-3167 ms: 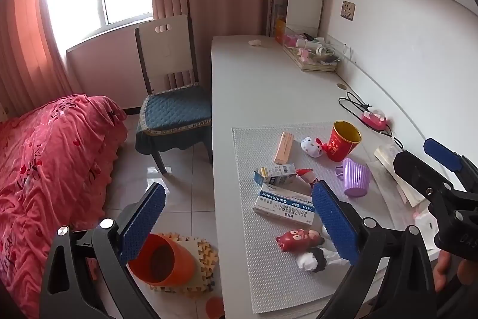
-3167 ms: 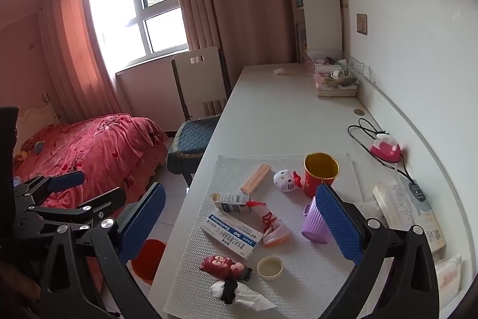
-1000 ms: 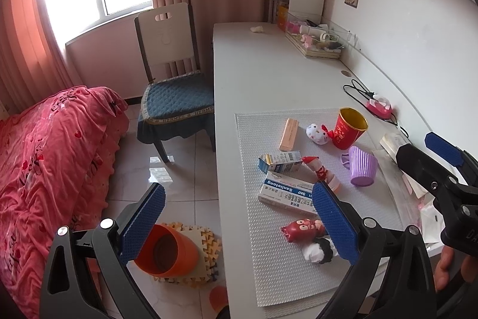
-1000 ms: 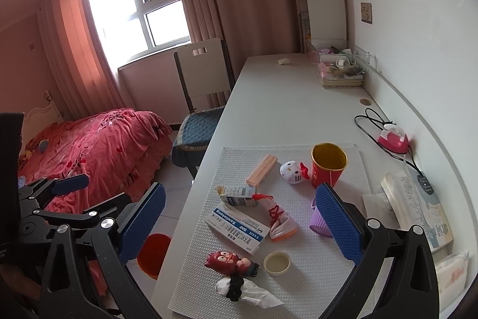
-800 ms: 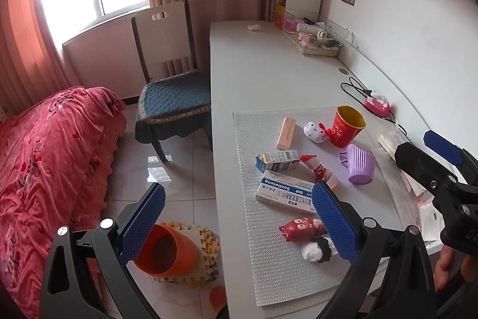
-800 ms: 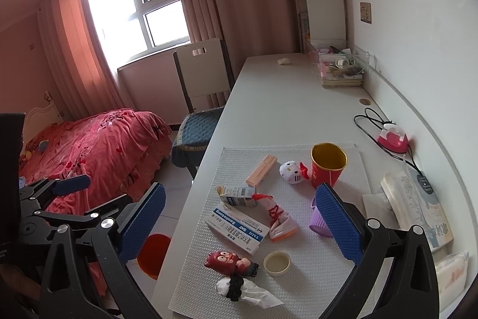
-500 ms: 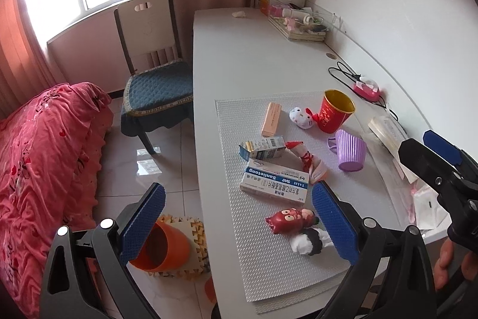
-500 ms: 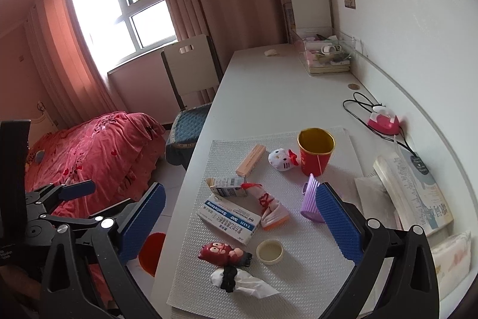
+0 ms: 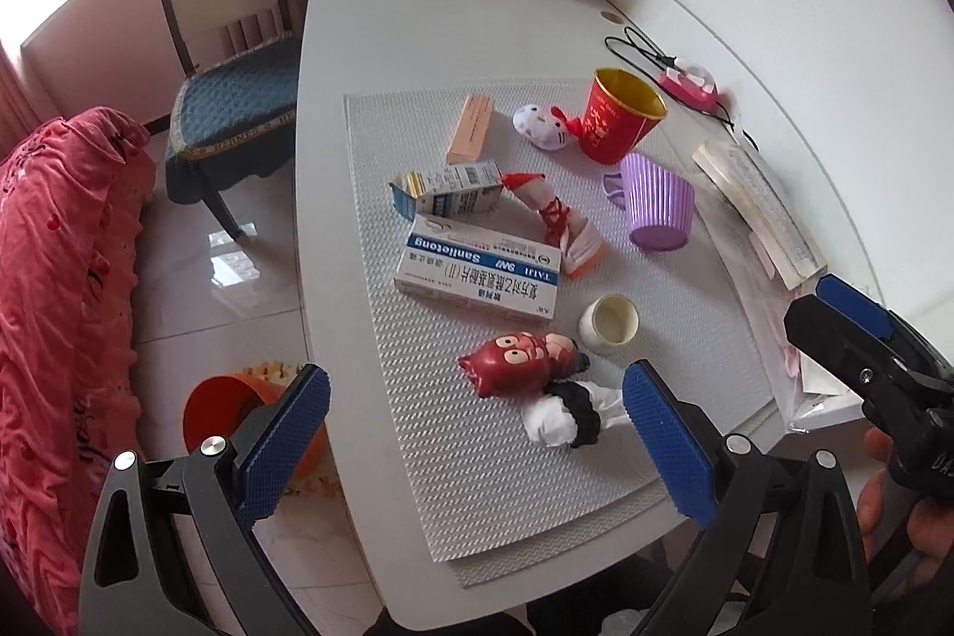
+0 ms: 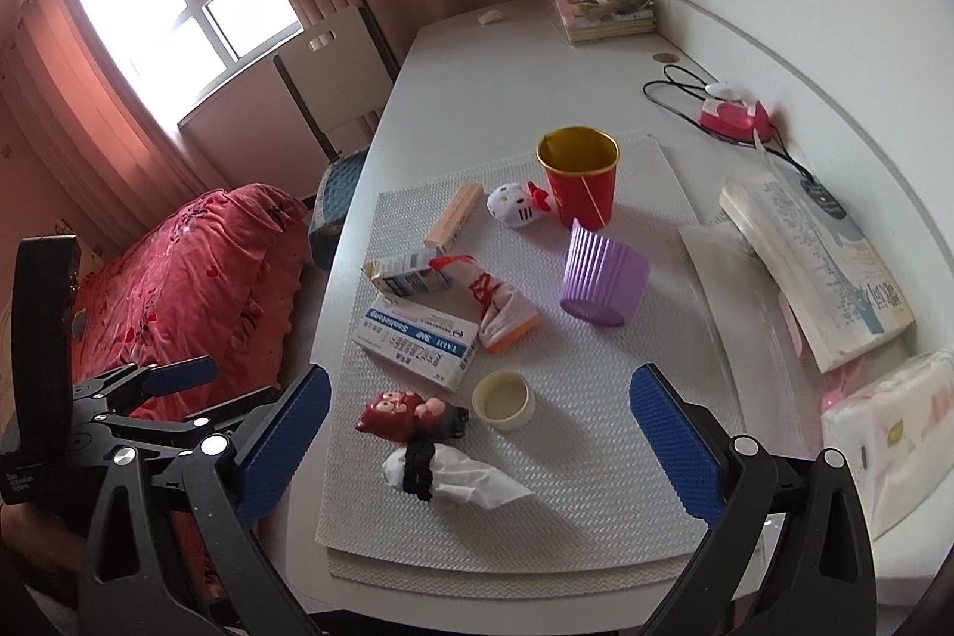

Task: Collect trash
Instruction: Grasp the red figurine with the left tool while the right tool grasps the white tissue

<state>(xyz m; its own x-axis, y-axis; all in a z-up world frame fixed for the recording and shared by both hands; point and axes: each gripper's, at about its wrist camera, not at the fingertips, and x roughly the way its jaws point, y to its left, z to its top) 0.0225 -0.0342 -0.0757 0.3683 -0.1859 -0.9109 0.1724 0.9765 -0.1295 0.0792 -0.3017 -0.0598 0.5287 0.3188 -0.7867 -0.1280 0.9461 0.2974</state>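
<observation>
A grey mat (image 9: 536, 493) (image 10: 596, 457) on the white desk holds the clutter. A crumpled white tissue with a black band (image 9: 566, 412) (image 10: 453, 472) lies nearest, beside a red toy figure (image 9: 519, 362) (image 10: 405, 412). Behind them are a blue-and-white medicine box (image 9: 477, 272) (image 10: 417, 338), a small opened carton (image 9: 447, 195) (image 10: 405, 275), a red-and-white wrapper (image 9: 560, 225) (image 10: 495, 308) and a small white cap (image 9: 608, 323) (image 10: 504, 397). My left gripper (image 9: 477, 448) and my right gripper (image 10: 477, 448) are both open and empty, above the desk's near edge.
A purple cup (image 9: 656, 207), a red cup (image 9: 620, 123), a Hello Kitty toy (image 9: 539, 129) and a tan box (image 9: 471, 135) sit further back. An orange bin (image 9: 238, 415) stands on the floor left of the desk. A book (image 10: 817, 266), chair (image 9: 232, 40) and red bed (image 9: 59, 308) surround.
Both grippers have moved forward and tilted down toward the mat, so the items look larger and nearer. Nothing on the desk has moved. Both grippers stay open.
</observation>
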